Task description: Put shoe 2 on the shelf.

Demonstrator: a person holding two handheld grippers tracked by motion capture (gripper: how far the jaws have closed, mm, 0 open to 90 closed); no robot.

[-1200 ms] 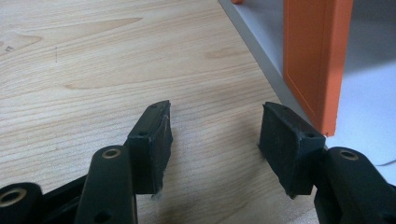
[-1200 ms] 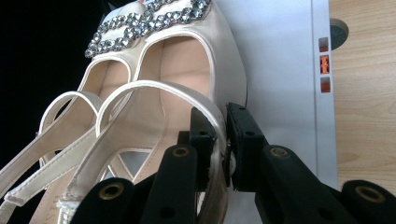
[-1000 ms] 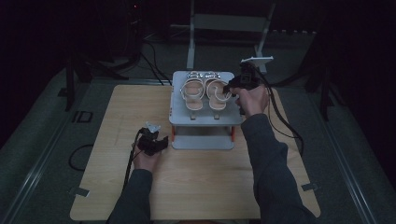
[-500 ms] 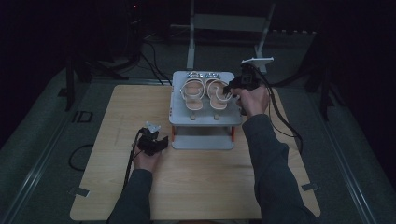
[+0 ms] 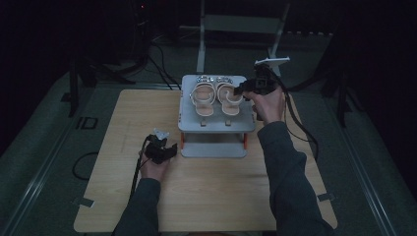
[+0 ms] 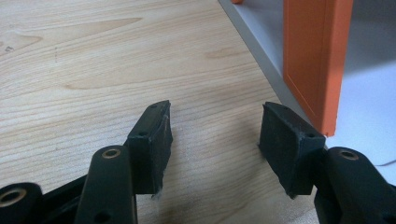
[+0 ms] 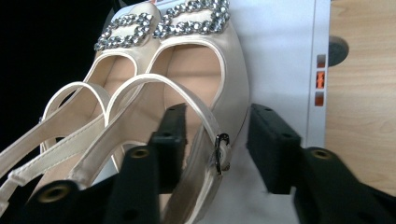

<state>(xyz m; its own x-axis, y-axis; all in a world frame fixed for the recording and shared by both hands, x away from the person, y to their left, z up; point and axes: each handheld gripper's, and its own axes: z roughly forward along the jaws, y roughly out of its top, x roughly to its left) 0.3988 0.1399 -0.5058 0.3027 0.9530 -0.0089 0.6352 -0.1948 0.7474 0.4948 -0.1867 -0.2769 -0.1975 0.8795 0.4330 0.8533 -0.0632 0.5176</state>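
A pair of cream sandals with rhinestone buckles lies on top of a grey two-tier rack (image 5: 216, 124): the left sandal (image 5: 203, 98) and the right sandal (image 5: 228, 98). My right gripper (image 5: 242, 90) is at the right sandal's outer side. In the right gripper view it (image 7: 218, 114) is open and straddles that sandal's (image 7: 201, 70) side wall and strap buckle, one jaw inside the shoe and the other over the rack top (image 7: 280, 56). My left gripper (image 5: 166, 150) rests low on the wooden table (image 5: 211, 191) left of the rack, open (image 6: 215, 112) and holding nothing.
An orange rack leg (image 6: 313, 56) and the grey lower shelf (image 6: 369, 107) stand just right of the left gripper's jaws. Cables trail from both grippers. Dark floor, stands and more cables surround the table.
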